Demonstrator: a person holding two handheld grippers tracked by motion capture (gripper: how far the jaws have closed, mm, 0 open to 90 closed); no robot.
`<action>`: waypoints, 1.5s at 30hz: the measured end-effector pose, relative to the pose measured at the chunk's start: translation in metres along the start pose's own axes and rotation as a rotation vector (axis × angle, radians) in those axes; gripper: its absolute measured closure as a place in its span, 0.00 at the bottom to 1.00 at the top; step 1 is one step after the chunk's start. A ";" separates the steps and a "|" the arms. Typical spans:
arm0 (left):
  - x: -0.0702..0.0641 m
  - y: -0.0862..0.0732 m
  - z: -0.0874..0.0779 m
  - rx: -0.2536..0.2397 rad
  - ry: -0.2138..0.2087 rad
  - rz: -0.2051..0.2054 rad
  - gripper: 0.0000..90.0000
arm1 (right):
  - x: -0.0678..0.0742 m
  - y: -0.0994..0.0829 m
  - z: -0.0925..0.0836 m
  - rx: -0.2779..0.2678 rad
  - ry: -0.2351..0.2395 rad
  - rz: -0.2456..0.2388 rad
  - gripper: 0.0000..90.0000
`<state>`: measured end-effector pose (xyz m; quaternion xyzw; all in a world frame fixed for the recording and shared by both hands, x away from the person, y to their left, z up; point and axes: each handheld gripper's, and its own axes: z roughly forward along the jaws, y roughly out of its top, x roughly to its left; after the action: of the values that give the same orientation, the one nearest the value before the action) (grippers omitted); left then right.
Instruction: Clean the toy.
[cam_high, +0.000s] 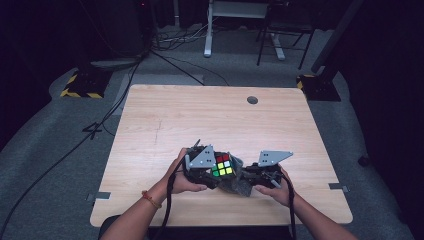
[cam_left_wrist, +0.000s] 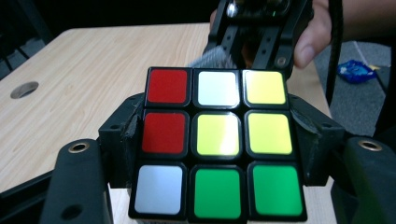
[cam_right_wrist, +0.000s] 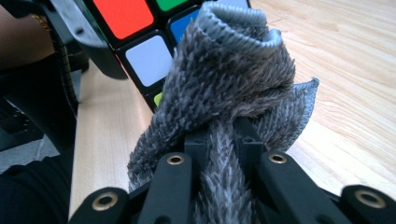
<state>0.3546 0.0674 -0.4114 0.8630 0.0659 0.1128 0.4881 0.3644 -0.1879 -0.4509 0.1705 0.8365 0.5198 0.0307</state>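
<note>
While both hands sit near the front edge of the wooden surface (cam_high: 165, 120), the left gripper (cam_high: 212, 172) pinches a puzzle cube (cam_high: 223, 164) between its two black jaws. In the left gripper view the jaws press on the cube's (cam_left_wrist: 217, 142) left & right sides at its middle row. The face twd that camera reads: top row red, white, yellow; mid row red, yellow, yellow; bottom row white, green, green. No gap btwn jaw and cube on either side, so it's a firm grip, with the cube held just above the wood.

The right gripper (cam_high: 248, 179) has its jaws pressed together on a grey cloth (cam_high: 239, 183). In the right gripper view the cloth (cam_right_wrist: 224, 93) is fuzzy microfibre w/ a stitched hem, bunched up & rolled over at the top, its tail clamped btwn the jaws. The bunched end is right up against the cube (cam_right_wrist: 140, 42), at a corner where red, white, blue & green stickers show; can't tell for sure if it touches, but it overlaps the cube's side.

From the high view the two grippers face each other, cube on the left, cloth just right of it & slightly lower. A round hole (cam_high: 252, 100) sits near the surface's far edge, well apart from the hands. The left wrist wears a red-orange bracelet (cam_high: 150, 198). Cables trail from both grippers twd the person.
</note>
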 end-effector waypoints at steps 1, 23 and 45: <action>0.000 0.000 0.001 0.015 0.004 0.005 0.35 | -0.001 0.000 -0.001 -0.005 0.000 0.002 0.89; -0.004 0.002 0.007 0.085 0.042 0.042 0.37 | 0.005 -0.002 0.010 0.110 -0.045 -0.070 0.89; -0.008 -0.003 0.023 0.159 0.051 0.068 0.36 | 0.018 0.020 -0.018 -0.016 -0.121 -0.139 0.89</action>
<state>0.3524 0.0483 -0.4263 0.8977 0.0578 0.1454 0.4120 0.3485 -0.1893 -0.4226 0.1430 0.8387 0.5120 0.1185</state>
